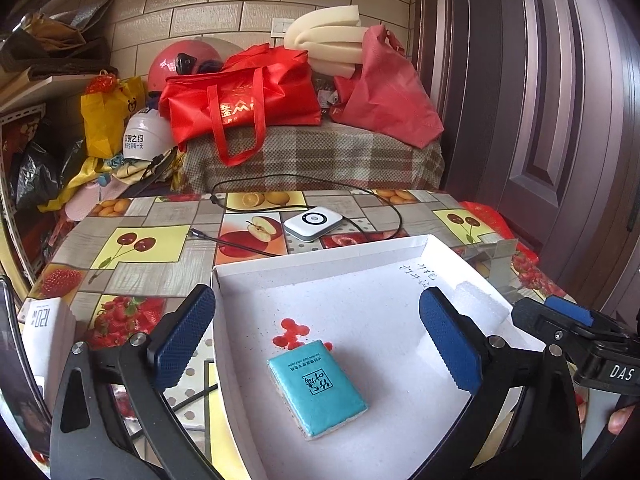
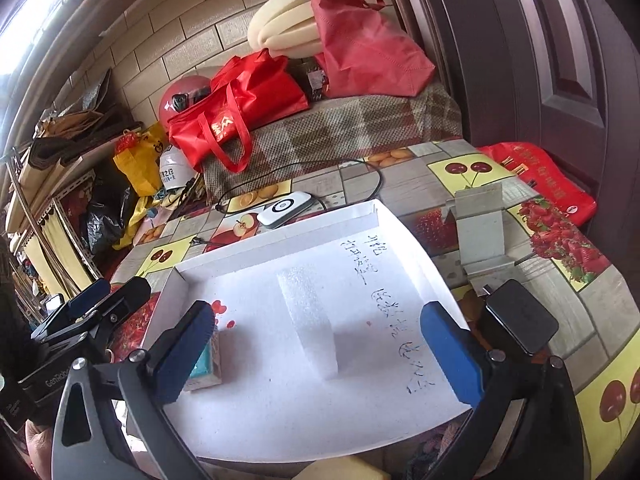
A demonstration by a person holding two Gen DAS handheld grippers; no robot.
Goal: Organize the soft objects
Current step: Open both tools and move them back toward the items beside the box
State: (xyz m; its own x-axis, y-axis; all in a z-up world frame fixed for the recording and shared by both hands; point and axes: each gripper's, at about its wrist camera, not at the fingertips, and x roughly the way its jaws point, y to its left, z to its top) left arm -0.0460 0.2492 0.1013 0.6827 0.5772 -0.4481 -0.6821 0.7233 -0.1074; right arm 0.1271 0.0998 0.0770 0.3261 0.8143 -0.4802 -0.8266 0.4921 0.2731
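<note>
Tissue packet (image 1: 318, 388), teal on top with a pale sponge-like underside, is lying flat low in the centre of the left wrist view, on the floor of a shallow white box (image 1: 320, 254). It is sitting just below some red stains, and nothing is gripping it. The left gripper (image 1: 318, 338) is hanging over it with its jaws spread wide, the blue pads (image 1: 182, 336) standing well to either side of the packet, so the packet is lined up between them, probably either for a pickup or just after being set down; I cannot tell which.

In the right wrist view, the white foam block (image 2: 310, 320) is standing in the middle of the frame, also on the box floor, near handwritten characters to its right. The right gripper (image 2: 320, 354) is likewise gaping, empty, with the block framed between its fingers but not touched. The teal packet is peeking out at lower left, partly behind the left-hand pad, so the two soft things are lying apart inside the same box.

That box seems to be serving as the collecting place, which would explain why both soft items are sitting in it while hard things, a white device (image 1: 313, 222) with its black cable (image 1: 394, 208), are remaining outside on the fruit-patterned tablecloth (image 1: 132, 248) toward the upper middle of the frame. Both items look light and squashy, so a gentle squeeze should be enough.
</note>
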